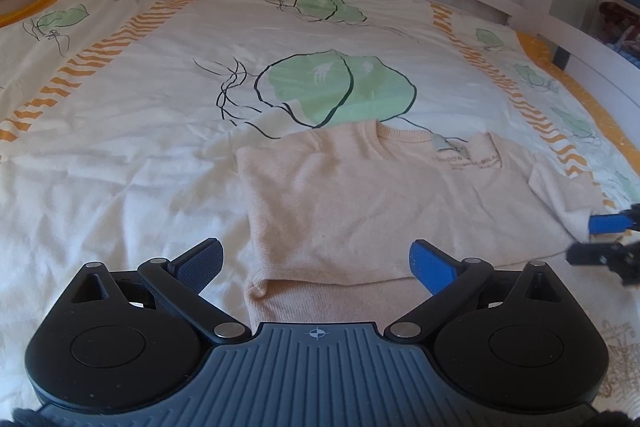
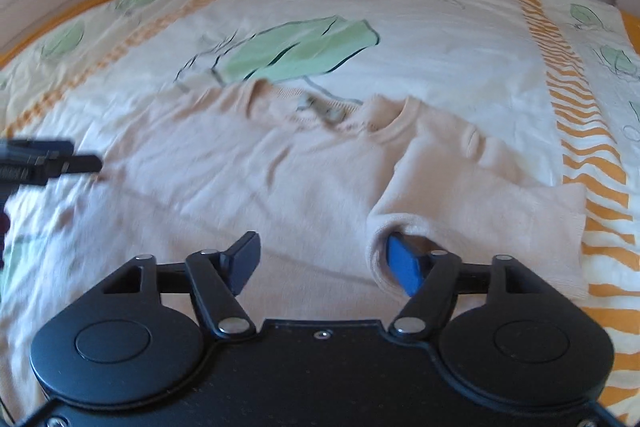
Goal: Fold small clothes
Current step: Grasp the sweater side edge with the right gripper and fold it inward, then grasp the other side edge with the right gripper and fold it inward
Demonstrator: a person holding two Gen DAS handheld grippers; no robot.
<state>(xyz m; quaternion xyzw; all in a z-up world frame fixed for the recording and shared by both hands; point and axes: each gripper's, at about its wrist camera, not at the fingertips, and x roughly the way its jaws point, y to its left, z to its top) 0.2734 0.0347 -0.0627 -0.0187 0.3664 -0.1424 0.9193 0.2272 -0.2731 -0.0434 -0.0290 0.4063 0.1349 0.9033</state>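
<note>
Open right claw (image 2: pixel 320 263), beige sweater (image 2: pixel 280 179), bedspread (image 2: pixel 440 39)

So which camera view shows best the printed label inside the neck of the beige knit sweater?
The left wrist view: the printed label is sharp there, inside the neck of the beige knit sweater, though too small to read. The right wrist view is blurred, so the neck area shows only a smudge.

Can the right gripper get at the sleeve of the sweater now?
Probably yes. The right gripper stands open just at the sleeve, one finger already at its cuff. Nothing lies between them; the left gripper is off to the side.
</note>
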